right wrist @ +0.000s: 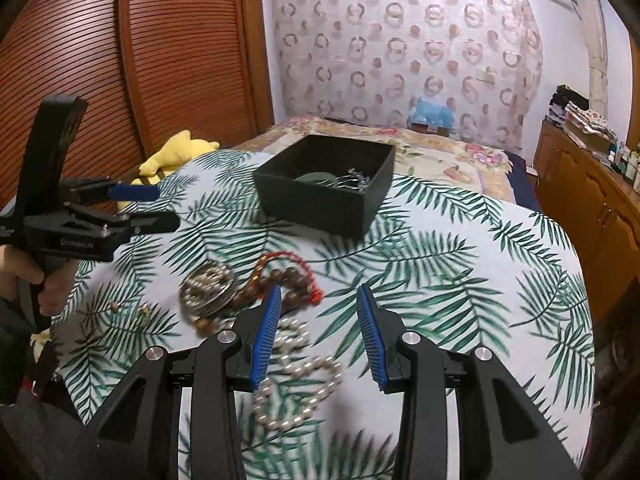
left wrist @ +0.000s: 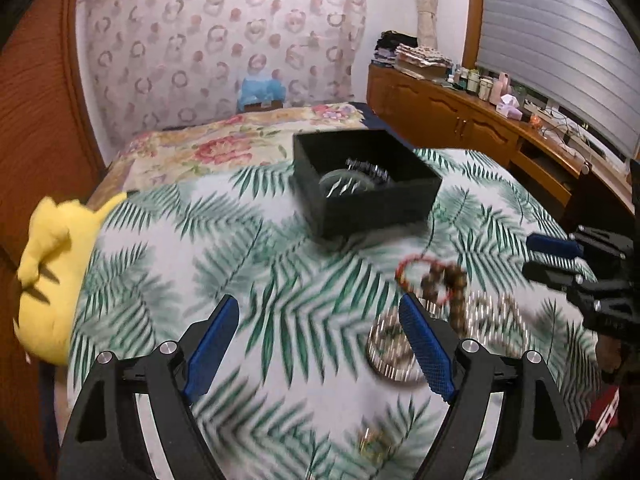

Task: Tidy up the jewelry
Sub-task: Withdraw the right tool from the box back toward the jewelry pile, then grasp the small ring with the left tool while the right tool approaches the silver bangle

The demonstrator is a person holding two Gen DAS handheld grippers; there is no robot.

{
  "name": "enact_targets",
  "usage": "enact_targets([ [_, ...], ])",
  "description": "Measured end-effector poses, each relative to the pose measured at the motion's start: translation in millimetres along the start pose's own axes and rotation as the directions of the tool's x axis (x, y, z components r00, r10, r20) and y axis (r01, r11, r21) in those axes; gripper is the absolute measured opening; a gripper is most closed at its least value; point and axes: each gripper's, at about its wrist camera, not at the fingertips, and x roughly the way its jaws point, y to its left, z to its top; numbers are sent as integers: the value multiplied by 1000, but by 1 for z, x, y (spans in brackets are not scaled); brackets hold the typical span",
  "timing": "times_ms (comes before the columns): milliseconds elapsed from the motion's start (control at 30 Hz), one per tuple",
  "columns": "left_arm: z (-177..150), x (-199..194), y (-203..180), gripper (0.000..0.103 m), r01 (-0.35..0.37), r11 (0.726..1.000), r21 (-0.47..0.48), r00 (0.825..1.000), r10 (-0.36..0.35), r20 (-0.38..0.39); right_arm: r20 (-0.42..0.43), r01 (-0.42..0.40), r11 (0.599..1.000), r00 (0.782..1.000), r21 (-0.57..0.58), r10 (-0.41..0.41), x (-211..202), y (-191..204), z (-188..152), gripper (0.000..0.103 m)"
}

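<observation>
A bedroom: a louvred wooden wardrobe (right wrist: 132, 60) on the left, a patterned curtain (right wrist: 404, 52) at the back, and a wooden sideboard (left wrist: 452, 116) crowded with bottles on the right. A bed fills the middle, spread with a palm-leaf cloth (right wrist: 460, 264).

At the far left edge of the cloth lies a yellow plush toy (left wrist: 48, 276). Next comes the left gripper (left wrist: 320, 344), held above the cloth with its blue pads spread wide and nothing between them; the right wrist view shows a hand (right wrist: 28, 276) on its handle. Just to its right, a silvery coiled bracelet (left wrist: 394, 354) lies on the cloth, partly behind the gripper's right finger. Small gold pieces (left wrist: 374, 446) sit nearer the camera, blurred.

Beyond, toward the middle of the bed, stands an open black box (left wrist: 384, 208) with a few pieces already in it, too blurred to tell apart.

Further right, a red cord bracelet (right wrist: 294, 264) and a brown bead bracelet (right wrist: 288, 280) lie touching each other, near the coiled one. A pearl strand (right wrist: 300, 380) lies in loops in front of them. The right gripper (right wrist: 318, 336) hovers over that strand, jaws partly open and empty.
</observation>
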Motion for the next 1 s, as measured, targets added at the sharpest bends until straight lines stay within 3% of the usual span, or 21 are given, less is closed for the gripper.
enact_targets([
  [500,-75,-38,27,79,20,998,-60,1000,-21,-10,-43,-40,997,998,-65,38,14,47,-4,47],
  [767,-100,-32,25,49,52,996,-66,996,-56,-63,-73,-47,990,997,-130,38,27,68,-1,53],
  [1000,-103,-27,16,35,53,998,-41,996,-55,-65,-86,-52,989,995,-137,40,32,72,-1,54],
])
